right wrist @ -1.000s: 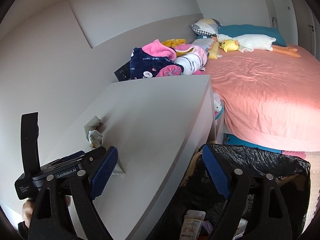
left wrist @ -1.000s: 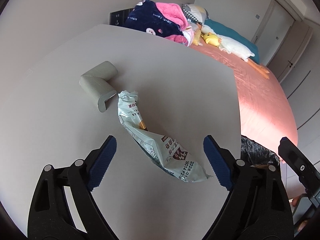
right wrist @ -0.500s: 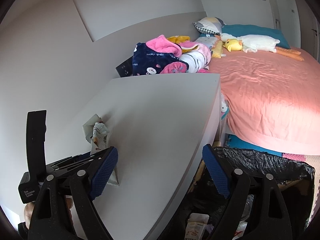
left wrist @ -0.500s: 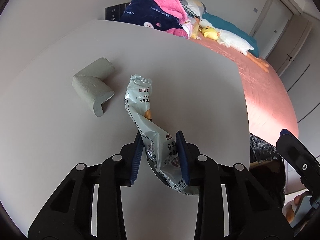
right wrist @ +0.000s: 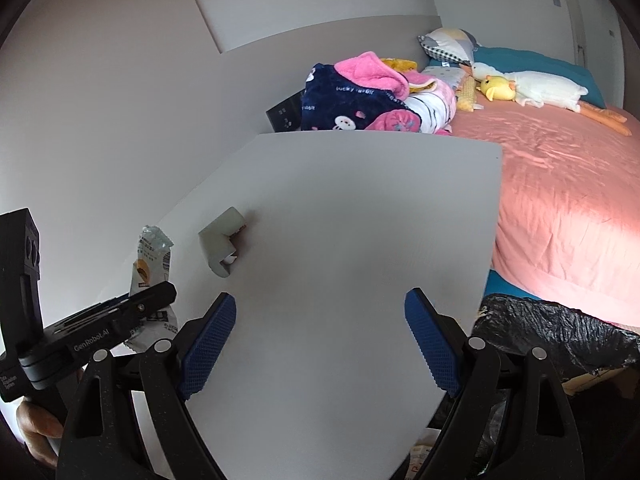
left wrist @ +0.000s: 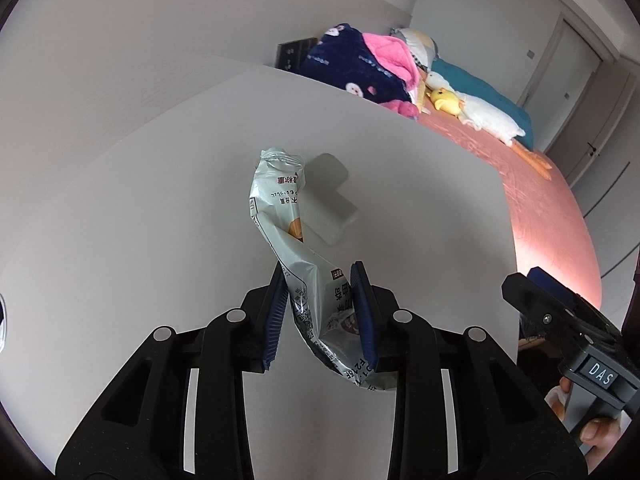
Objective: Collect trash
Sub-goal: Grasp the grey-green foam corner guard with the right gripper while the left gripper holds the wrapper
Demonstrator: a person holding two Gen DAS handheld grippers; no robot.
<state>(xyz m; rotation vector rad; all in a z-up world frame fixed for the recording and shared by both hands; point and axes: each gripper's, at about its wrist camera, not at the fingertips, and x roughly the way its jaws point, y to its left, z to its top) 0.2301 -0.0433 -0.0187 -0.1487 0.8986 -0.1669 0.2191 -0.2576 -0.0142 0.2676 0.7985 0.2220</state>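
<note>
The left gripper [left wrist: 320,312] is clenching the snack wrapper [left wrist: 296,248] between its fingers, lifting it off the table [left wrist: 160,220]; the right gripper [right wrist: 320,344] is hanging released. Keep the squeeze firm while carrying toward the trash bag [right wrist: 560,332].

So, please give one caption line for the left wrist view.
Left hand-held gripper shut on a pale snack wrapper, raised above the grey table.

Behind the crumpled pale-green snack wrapper [left wrist: 288,240], the grey L-shaped foam corner guard [left wrist: 332,208] is partly hidden. The wrapper's small print is unreadable. The black plastic bin bag [right wrist: 560,336] is cut off by the right-wrist picture's edge.
</note>
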